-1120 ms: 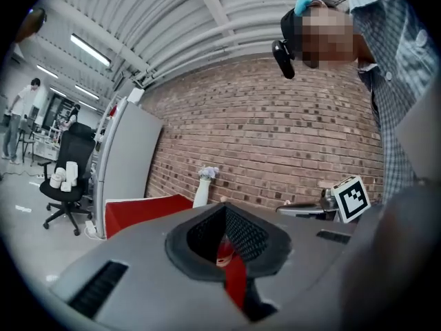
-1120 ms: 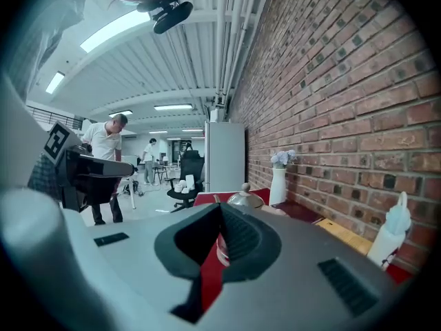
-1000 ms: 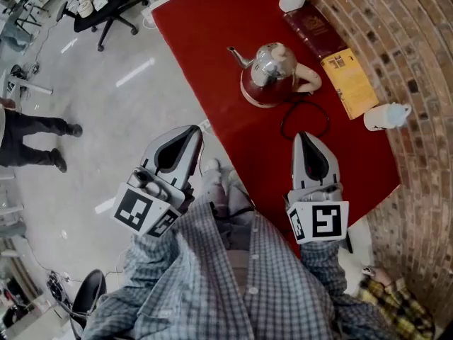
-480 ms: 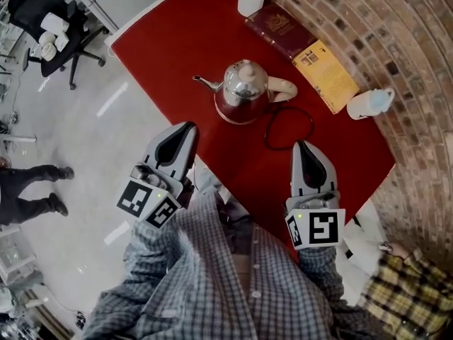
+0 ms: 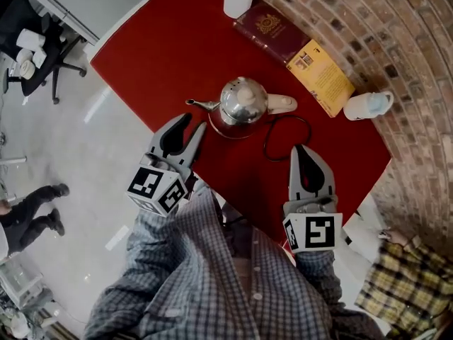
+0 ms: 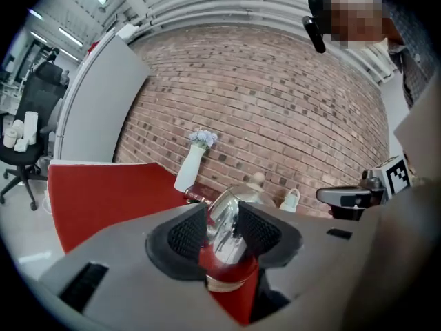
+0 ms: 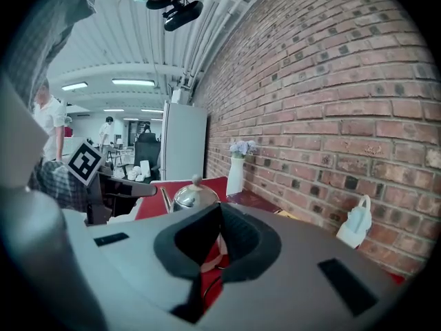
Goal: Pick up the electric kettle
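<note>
The kettle (image 5: 243, 101) is sitting on the red tabletop (image 5: 163, 41). The left tool (image 5: 192, 125) is hovering just beside its spout, jaws just opening, empty. The right tool (image 5: 303, 151) is hovering clenched, nearer its handle. Print on the books (image 5: 320, 76) beyond is too small to read.

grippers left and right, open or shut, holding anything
Left gripper: open, fingers have just been opening, nothing held; electric kettle ahead.
Right gripper: shut, empty.

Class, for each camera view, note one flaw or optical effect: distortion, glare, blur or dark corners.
Head view: the brick wall bends at the edge; the kettle lid carries a bright glint. Left gripper view: black rounded corners, bowed brick courses. Right gripper view: ceiling lights blown out white.
</note>
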`<state>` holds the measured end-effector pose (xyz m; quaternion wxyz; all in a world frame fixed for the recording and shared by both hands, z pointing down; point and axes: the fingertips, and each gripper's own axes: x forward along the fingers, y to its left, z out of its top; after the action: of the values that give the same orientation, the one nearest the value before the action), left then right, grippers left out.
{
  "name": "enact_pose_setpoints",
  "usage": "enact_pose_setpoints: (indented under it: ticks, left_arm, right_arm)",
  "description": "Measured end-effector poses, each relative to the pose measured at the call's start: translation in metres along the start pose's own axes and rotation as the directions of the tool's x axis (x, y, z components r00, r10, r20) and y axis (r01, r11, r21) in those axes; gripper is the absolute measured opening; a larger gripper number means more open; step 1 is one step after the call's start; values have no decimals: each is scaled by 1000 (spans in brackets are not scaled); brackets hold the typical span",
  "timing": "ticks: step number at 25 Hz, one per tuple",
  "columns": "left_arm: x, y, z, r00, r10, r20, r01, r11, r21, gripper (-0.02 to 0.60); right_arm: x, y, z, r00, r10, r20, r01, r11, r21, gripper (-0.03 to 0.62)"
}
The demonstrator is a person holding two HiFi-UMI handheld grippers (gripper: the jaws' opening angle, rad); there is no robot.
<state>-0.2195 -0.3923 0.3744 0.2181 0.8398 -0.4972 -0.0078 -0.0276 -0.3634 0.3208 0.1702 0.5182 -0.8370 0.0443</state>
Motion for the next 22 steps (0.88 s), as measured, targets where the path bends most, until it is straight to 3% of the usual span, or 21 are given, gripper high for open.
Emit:
enact_pose_setpoints:
  ticks: [6, 14, 19, 22]
  left_arm:
    - [26, 33, -13, 997, 71, -40, -73, 995, -71, 174]
    - [55, 45, -15, 997, 64, -45, -69, 992, -110, 174]
    - [65, 42, -11, 998, 39, -45, -43, 995, -91, 89]
    - [70, 43, -7, 998, 25, -50, -29, 996, -80, 84]
  right_arm:
    - [15, -1, -8, 998, -23, -52, 22, 1000, -4, 8]
    - [34, 0, -18, 996, -41, -84, 40, 999, -14, 7]
    - [42, -9, -25, 990, -81, -115, 79, 997, -27, 8]
    - [45, -19, -29, 982, -135, -135, 129, 990, -50, 8]
